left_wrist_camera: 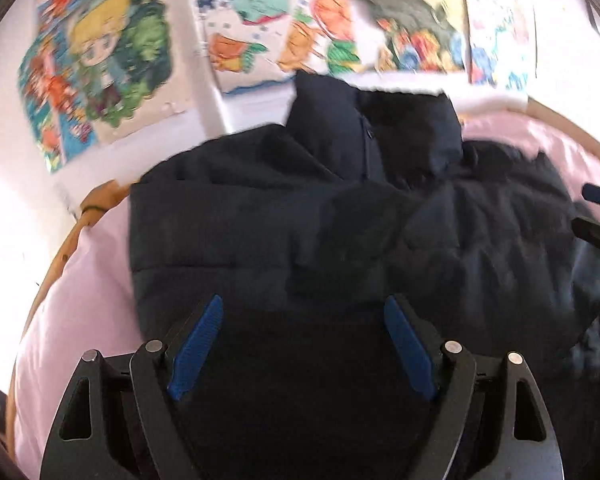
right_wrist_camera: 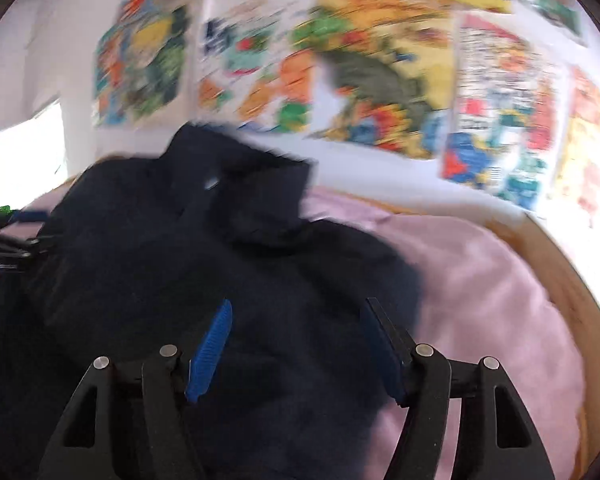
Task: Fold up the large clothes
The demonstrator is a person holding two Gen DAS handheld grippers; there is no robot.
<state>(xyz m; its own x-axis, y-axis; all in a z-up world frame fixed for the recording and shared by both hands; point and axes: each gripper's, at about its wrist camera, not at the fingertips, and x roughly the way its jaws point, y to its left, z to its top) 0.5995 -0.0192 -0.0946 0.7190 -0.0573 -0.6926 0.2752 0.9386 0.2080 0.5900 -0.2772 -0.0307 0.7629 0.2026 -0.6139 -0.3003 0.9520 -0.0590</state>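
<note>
I am hovering both grippers over a dark padded jacket that is lying on a pink sheet, its collar standing up at the far side, near the wall of colourful posters. My left gripper is spread wide, jaws released and holding nothing, its blue pads hanging just above the near hem. My right gripper is likewise spread and empty, sitting over the right-hand part of the jacket where the fabric is meeting the sheet. The left part appears already laid inward, since a straight edge is showing there; the right part is looking rumpled. Both views are blurring, so I judge that the grippers are moving quickly. Risks as I judge them: the padding is thick and springy, so a shallow pinch may be catching only the outer shell and slipping; closing near the right edge may be gathering the sheet together with the jacket and dragging it; a fast pull may be undoing the left fold; the wooden frame is running close by on the right, where a wide swing could strike it.
</note>
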